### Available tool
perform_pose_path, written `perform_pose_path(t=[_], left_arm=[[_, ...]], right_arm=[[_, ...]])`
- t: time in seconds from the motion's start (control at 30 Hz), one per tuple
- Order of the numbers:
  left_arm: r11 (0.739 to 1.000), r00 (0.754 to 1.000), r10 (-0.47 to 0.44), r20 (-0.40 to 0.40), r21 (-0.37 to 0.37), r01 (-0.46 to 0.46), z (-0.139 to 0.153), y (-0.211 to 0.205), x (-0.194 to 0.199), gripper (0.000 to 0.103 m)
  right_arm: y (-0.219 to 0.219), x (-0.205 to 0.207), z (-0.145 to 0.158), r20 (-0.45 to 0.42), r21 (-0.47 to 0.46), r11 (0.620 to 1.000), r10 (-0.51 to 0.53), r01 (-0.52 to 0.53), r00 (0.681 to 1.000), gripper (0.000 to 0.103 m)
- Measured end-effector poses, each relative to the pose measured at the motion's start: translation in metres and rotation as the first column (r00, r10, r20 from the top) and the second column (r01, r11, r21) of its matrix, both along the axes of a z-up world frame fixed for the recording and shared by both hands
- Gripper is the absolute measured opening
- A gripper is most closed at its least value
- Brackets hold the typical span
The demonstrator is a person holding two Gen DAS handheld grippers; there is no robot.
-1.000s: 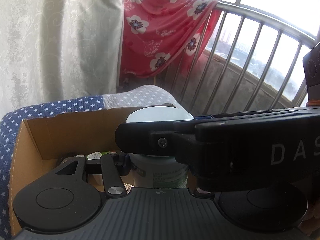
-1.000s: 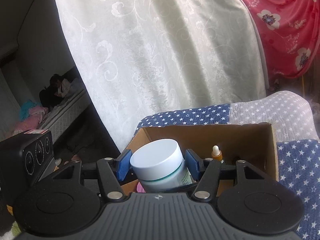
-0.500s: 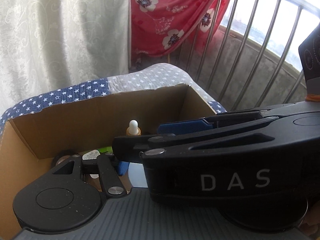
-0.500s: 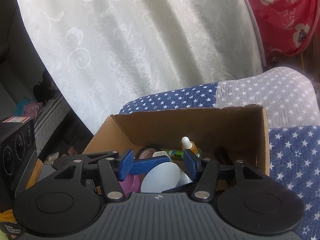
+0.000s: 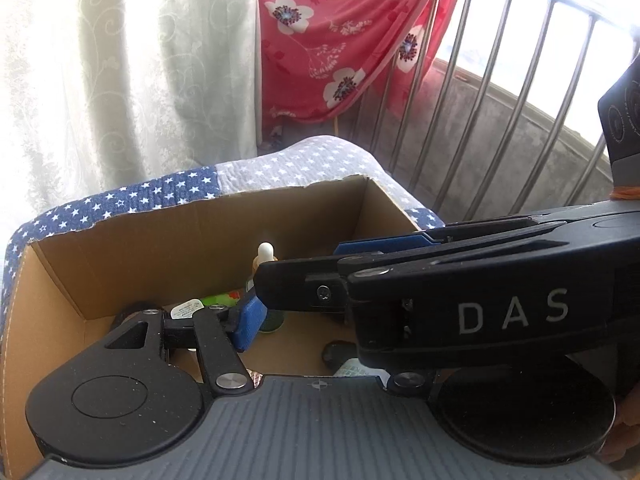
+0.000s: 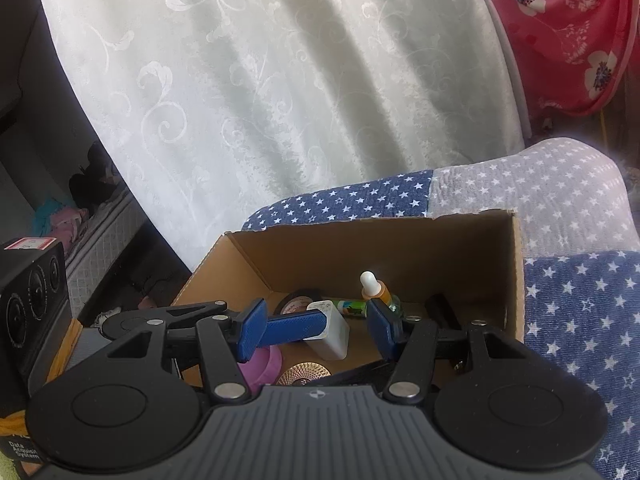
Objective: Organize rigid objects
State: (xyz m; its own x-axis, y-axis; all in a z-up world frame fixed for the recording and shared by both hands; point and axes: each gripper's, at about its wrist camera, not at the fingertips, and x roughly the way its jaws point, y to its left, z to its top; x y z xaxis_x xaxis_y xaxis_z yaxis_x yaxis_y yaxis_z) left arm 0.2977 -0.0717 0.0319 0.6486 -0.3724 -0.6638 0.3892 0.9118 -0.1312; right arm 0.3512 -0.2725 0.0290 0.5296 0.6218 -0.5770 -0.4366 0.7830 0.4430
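The right tool (image 6: 316, 326) hangs over the near edge of the cardboard box (image 6: 440, 240) with its two blue-padded fingers (image 6: 250, 330) spread wide and nothing gripped between them. Seen from the left wrist, that same tool (image 5: 460, 304) crosses the view from the right as a black body lettered "DAS", its blue pad reaching out over the box interior.

The left tool (image 5: 320, 320) is low at the box's near side. Only its left blue finger (image 5: 249, 326) shows; the other side is hidden behind the right tool's body, so I cannot tell how far it is open or whether it holds anything. From the right wrist, a blue-padded finger of the left tool (image 6: 296, 326) reaches in from the left just above the box contents.

Inside the box, a small dropper bottle (image 6: 374, 288) with a white bulb and amber neck stands upright near the back wall. Beside it lie a green tube (image 6: 352, 306), a dark round roll of tape (image 6: 300, 300), and a white rectangular block (image 6: 334, 336). Nearer the front are a purple round object (image 6: 262, 366) and a copper patterned disc (image 6: 304, 374). A black object (image 6: 442, 312) lies at the box's right side.

The box sits on a star-printed cloth (image 6: 580, 300), blue and grey in patches. Behind it hang a cream patterned curtain (image 6: 280, 80) and a red flowered fabric (image 5: 340, 40) draped over a metal railing (image 5: 520, 60).
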Motion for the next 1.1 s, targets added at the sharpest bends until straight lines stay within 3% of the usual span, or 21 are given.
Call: perform_pose_path(t=[0.3,0.5,0.57,0.67,0.83,1.03,1.1], left_arm=[[0.993,0.994,0.000,0.112,-0.117,0.013,0.032,0.037,-0.063,0.083],[0.982,0.987,0.034,0.158,-0.189,-0.003,0.037,0.065,-0.107,0.100],[0.980,0.984,0.058,0.170,-0.197,-0.024,0.035,0.073,-0.119,0.103],[0.979,0.973,0.140,0.181,-0.171,-0.109,0.030,0.082,-0.135,0.103],[0.962,0.942,0.272,0.198,-0.047,-0.268,0.019,0.081,-0.146,0.103],[0.942,0.919,0.321,0.227,0.024,-0.335,0.011,0.078,-0.148,0.103],[0.943,0.923,0.317,0.218,0.032,-0.332,0.010,0.078,-0.145,0.103]], right_arm=[[-0.032,-0.054,0.049,0.077,0.078,0.997,0.001,-0.007,0.997,0.061],[-0.038,-0.103,0.043,0.076,0.161,0.987,-0.019,0.007,0.997,0.075],[-0.037,-0.120,0.036,0.079,0.177,0.984,-0.046,0.031,0.996,0.086],[-0.032,-0.144,0.025,0.097,0.173,0.979,-0.125,0.107,0.987,0.102],[-0.020,-0.173,0.008,0.117,0.112,0.959,-0.272,0.260,0.955,0.103],[0.007,-0.188,0.003,0.219,-0.066,0.920,-0.366,0.387,0.905,0.103],[0.014,-0.189,0.004,0.244,-0.104,0.908,-0.373,0.406,0.895,0.103]])
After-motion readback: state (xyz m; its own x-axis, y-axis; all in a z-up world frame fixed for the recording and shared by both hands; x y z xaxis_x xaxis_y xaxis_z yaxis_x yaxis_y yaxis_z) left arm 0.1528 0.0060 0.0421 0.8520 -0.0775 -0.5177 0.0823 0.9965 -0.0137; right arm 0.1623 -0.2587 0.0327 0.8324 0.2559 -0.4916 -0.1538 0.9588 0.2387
